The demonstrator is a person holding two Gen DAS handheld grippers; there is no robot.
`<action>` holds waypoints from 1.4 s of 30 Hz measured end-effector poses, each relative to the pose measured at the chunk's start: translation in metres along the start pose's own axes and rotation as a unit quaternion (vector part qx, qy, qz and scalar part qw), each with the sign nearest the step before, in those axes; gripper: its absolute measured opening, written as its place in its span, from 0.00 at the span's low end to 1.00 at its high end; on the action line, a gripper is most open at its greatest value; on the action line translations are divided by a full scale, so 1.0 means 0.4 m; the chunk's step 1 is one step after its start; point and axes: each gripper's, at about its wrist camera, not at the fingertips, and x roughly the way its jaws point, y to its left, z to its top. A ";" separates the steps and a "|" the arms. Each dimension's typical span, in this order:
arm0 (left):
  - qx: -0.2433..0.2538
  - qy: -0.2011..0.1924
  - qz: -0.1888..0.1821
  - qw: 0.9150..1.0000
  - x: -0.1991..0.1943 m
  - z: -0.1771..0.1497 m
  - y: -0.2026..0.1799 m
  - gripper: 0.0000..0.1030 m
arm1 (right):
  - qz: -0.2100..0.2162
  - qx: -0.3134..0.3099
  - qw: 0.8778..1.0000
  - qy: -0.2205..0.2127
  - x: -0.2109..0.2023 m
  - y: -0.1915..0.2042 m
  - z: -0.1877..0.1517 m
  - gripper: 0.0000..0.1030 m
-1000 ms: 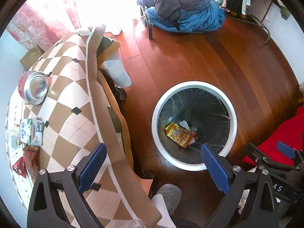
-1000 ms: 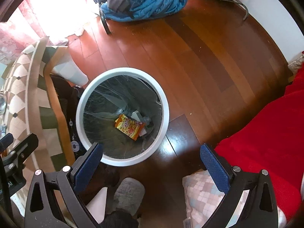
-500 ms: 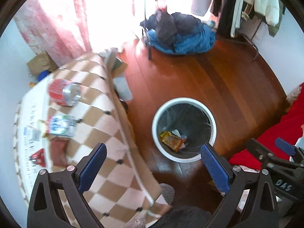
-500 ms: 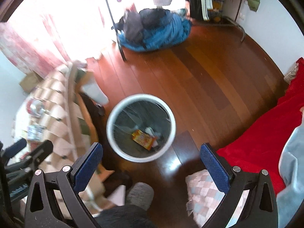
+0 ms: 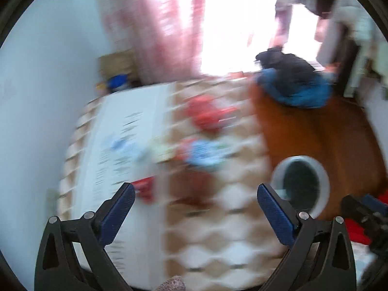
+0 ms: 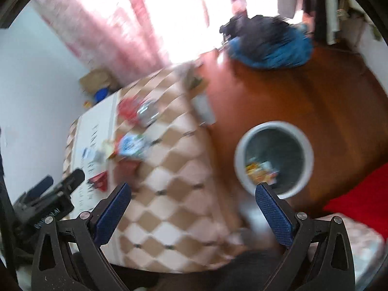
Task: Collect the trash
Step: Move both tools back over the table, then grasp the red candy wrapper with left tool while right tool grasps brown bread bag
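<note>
Two grippers, mine: left gripper (image 5: 195,212) and right gripper (image 6: 192,209), both spread wide, empty. Bin (image 6: 274,131) right of centre, wrappers (image 6: 258,171) inside: done. Left: can (image 6: 139,110), carton (image 6: 132,145), red packet (image 6: 99,180) on the table (image 6: 174,208), centre-left.

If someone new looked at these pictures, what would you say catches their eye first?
Probably the white-rimmed trash bin on the red-brown floor, right of the table, with a yellow wrapper inside. Next, the checkered tablecloth strewn with blurred litter, including a red can near its far end. Both the left gripper and the right gripper hang open and empty in the foreground.
</note>
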 end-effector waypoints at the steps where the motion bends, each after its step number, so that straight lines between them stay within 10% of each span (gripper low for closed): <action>1: -0.010 0.010 0.022 1.000 0.028 -0.017 0.053 1.00 | 0.008 -0.001 1.000 0.015 0.053 0.045 -0.011 1.00; 4: -0.046 0.050 0.085 0.994 0.125 -0.073 0.208 1.00 | 0.024 -0.001 0.998 0.054 0.193 0.155 -0.041 1.00; 12: -0.102 0.112 0.112 0.982 0.275 -0.171 0.407 1.00 | -0.018 -0.007 0.996 0.087 0.461 0.335 -0.058 0.90; 17: -0.104 0.121 0.096 0.982 0.306 -0.157 0.408 1.00 | -0.066 -0.029 0.994 0.082 0.539 0.393 -0.056 0.80; 21: -0.103 0.121 0.074 0.985 0.320 -0.141 0.401 1.00 | -0.100 -0.081 0.990 0.063 0.535 0.423 -0.072 0.54; 34: -0.076 0.130 -0.042 0.988 0.391 -0.056 0.247 0.98 | -0.086 -0.059 0.992 0.068 0.439 0.244 -0.065 0.53; 38: -0.045 0.129 -0.028 0.990 0.415 -0.039 0.210 0.55 | -0.093 -0.082 0.990 0.065 0.455 0.255 -0.053 0.53; 42: -0.036 0.113 -0.023 0.993 0.397 -0.037 0.204 0.42 | -0.082 -0.084 0.991 0.064 0.461 0.266 -0.051 0.53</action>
